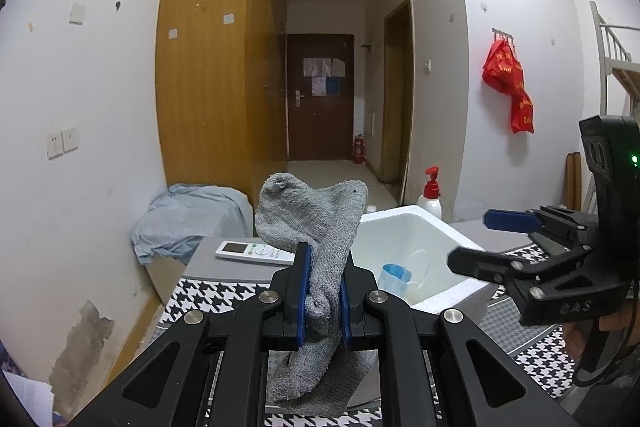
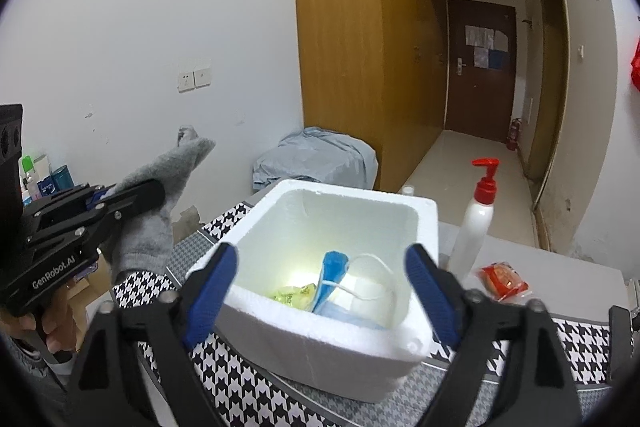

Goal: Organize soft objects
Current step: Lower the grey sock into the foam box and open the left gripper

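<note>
The left gripper has its jaws clamped on a grey sock, pinched at its middle between the blue pads. The upper part of the sock stands up and folds over above the jaws; the lower part hangs below them toward the table with its black-and-white houndstooth cloth. In the right wrist view the same sock is held up in the air to the left of a white foam box, apart from it.

The right gripper has its jaws spread wide with nothing between them, one blue pad at each side of the foam box's near wall. Inside the box lie a blue face mask with white ear loops and a yellow-green packet. Just right of the box stands a white pump bottle with a red top, and near it lies a small red packet. A white remote control lies on the table beyond the left jaws.
</note>
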Motion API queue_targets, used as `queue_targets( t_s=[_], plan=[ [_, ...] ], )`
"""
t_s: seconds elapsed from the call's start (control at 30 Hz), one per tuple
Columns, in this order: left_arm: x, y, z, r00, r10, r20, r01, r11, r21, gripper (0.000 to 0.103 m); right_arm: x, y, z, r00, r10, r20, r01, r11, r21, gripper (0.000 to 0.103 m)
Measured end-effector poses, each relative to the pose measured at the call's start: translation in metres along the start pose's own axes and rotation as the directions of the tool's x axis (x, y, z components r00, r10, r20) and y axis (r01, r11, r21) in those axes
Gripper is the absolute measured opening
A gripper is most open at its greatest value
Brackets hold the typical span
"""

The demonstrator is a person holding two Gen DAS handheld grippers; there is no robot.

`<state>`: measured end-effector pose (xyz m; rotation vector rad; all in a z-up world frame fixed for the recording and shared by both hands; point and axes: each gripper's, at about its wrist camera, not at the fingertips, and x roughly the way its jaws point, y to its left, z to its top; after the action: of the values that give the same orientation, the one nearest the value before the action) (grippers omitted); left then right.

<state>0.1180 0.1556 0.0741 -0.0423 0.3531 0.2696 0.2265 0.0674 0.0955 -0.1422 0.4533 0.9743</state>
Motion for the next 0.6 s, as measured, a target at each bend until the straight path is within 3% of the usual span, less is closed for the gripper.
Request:
queue_targets(
  t_s=[0.6],
  plan=[
    [0.011, -0.005, 0.007, 0.999, -0.05, -0.015, 0.051, 0.998, 0.023, 0.013, -0.041, -0.021, -0.017, 0.996, -0.084, 0.026, 0.083, 0.996, 0.038, 0.103]
  ],
)
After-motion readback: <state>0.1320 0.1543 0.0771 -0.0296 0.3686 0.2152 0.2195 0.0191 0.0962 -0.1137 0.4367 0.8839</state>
